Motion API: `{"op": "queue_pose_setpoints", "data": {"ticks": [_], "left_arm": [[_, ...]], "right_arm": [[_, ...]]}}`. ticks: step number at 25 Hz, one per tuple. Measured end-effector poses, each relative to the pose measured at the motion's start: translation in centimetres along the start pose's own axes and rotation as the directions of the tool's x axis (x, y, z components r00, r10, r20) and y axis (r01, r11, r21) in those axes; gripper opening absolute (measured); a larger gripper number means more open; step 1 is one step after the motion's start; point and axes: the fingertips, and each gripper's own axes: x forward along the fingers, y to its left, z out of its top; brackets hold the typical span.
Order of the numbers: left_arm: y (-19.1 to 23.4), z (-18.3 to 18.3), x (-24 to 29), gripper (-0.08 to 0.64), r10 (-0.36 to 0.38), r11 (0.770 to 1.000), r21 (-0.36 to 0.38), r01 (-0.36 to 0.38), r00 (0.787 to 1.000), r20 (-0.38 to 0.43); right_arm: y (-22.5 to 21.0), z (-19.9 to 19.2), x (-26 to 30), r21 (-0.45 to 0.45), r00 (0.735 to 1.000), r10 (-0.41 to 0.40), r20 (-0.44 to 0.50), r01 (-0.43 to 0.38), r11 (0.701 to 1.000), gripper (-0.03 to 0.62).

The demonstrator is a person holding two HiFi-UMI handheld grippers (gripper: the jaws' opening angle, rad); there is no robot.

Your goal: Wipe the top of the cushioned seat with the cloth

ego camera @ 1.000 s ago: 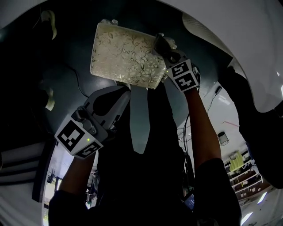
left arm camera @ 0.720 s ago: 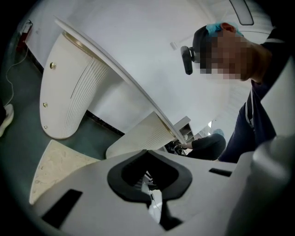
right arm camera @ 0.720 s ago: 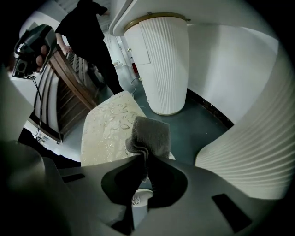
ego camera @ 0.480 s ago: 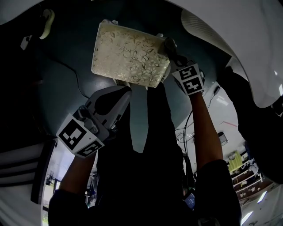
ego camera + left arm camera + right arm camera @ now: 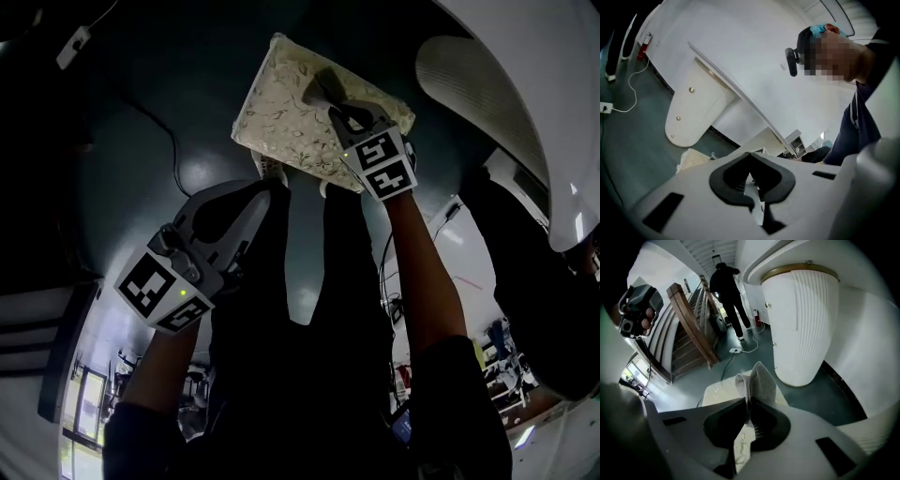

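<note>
Right gripper (image 5: 330, 105) clamped on cloth (image 5: 758, 380)

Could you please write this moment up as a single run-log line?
phase: wipe seat | right gripper: shut on cloth, cloth over cushioned seat top | left gripper: shut, empty

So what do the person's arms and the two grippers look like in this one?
The left gripper and right gripper both have pale grey moulded bodies with black jaw pads. Each carries a cube faced with black-and-white square markers, with a small green light beside it. The person wears dark clothing with short sleeves.
</note>
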Motion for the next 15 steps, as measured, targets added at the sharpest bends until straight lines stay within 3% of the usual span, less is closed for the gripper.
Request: {"op": "queue_pose_setpoints", "data": {"ticks": [8,15], "left_arm": [[2.6,-0.1,-4.3,0.006,0.049,0.998,-0.039,-0.046,0.997,0.063],[4.3,-0.8,-6.2,0.006,0.072,0.995,-0.071,-0.066,0.994,0.083]], "right_arm": [[6.0,4.6,4.9,-0.109,0.996,0.091,-0.019,-0.092,0.990,0.031],[8.2,3.8,7.7,-0.137,0.989,0.126,-0.079,-0.136,0.981,0.031]]}}
